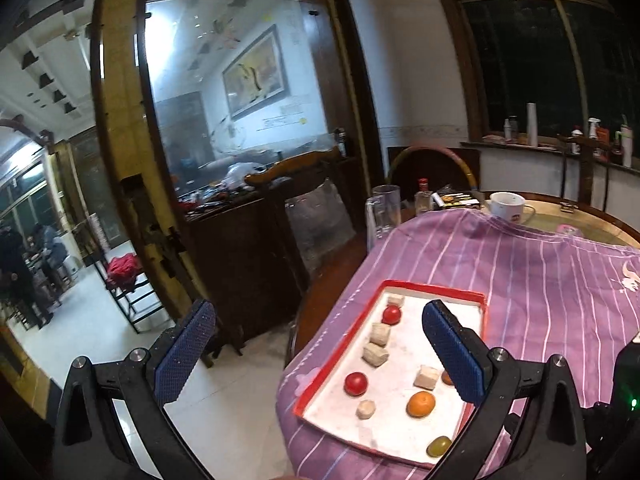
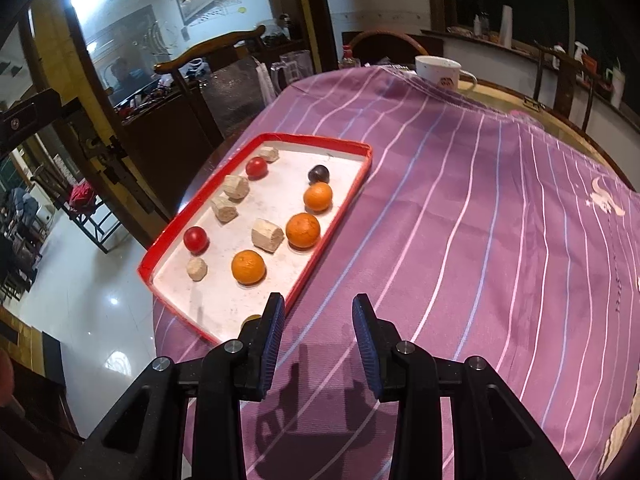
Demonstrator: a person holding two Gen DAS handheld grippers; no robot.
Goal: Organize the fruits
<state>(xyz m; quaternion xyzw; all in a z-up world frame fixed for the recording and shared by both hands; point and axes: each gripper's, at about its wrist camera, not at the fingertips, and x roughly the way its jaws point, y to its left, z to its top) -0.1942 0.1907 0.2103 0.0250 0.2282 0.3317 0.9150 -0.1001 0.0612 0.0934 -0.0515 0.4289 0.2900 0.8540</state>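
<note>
Fruit sitting in the red-rimmed tray (image 2: pixel 344 200) on the cloth-covered worktop (image 2: pixel 480 220).
You are holding the left tool (image 1: pixel 320 344) spread wide and empty above the tray's near end; your right tool (image 2: pixel 318 340) is hovering narrowly parted, gripping nothing, just beside three oranges (image 2: pixel 248 267), tomatoes (image 2: pixel 195 239) and a grape (image 1: pixel 439 446).

i see the red-rimmed white tray (image 2: pixel 362 168) lying flat at the left of the frame, on the purple striped cloth. three oranges (image 2: pixel 248 267) run diagonally up its right side, with a dark plum (image 2: pixel 319 174) at the top of that line. two red tomatoes (image 2: pixel 195 239) sit along the left rim among pale beige chunks (image 2: pixel 267 235). a green grape (image 1: pixel 439 445) rests near the tray's lower corner. all lie loose, apart.
</note>
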